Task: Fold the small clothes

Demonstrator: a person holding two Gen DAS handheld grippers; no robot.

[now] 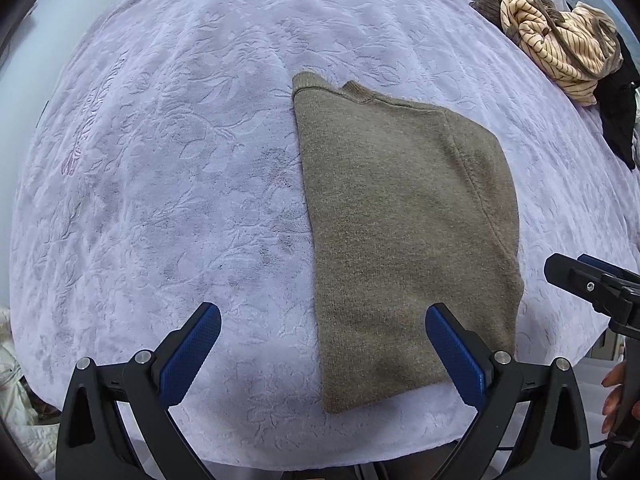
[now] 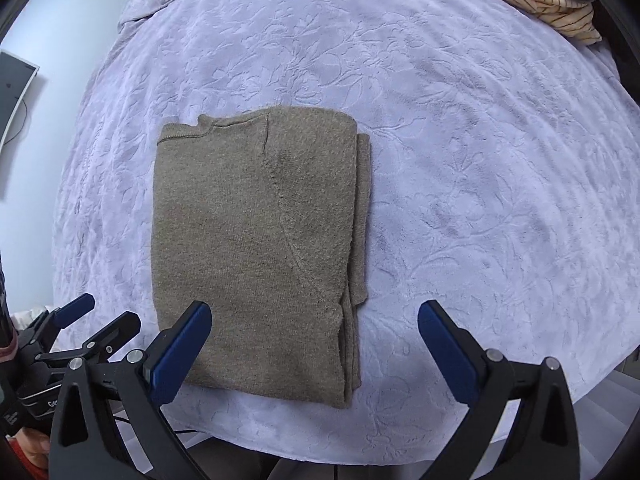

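Sweater (image 2: 256, 248) lies folded lengthwise on the bed (image 2: 480, 200); both claws, left (image 1: 324, 352) and right (image 2: 316, 344), hang spread and empty. Next, likely fold near hem to far collar.

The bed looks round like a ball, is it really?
No. In the left wrist view the fisheye lens bulges the flat lilac blanket; the right wrist view bends it too, with dark corners. The brown sweater stays sharp, in soft, even light.

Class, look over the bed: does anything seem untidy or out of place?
The folded olive-brown knitted sweater lies flat, though under-layers peek out along its right edge. The crumpled cream striped garment sits heaped, unfolded, at the far right corner of the lilac embossed blanket.
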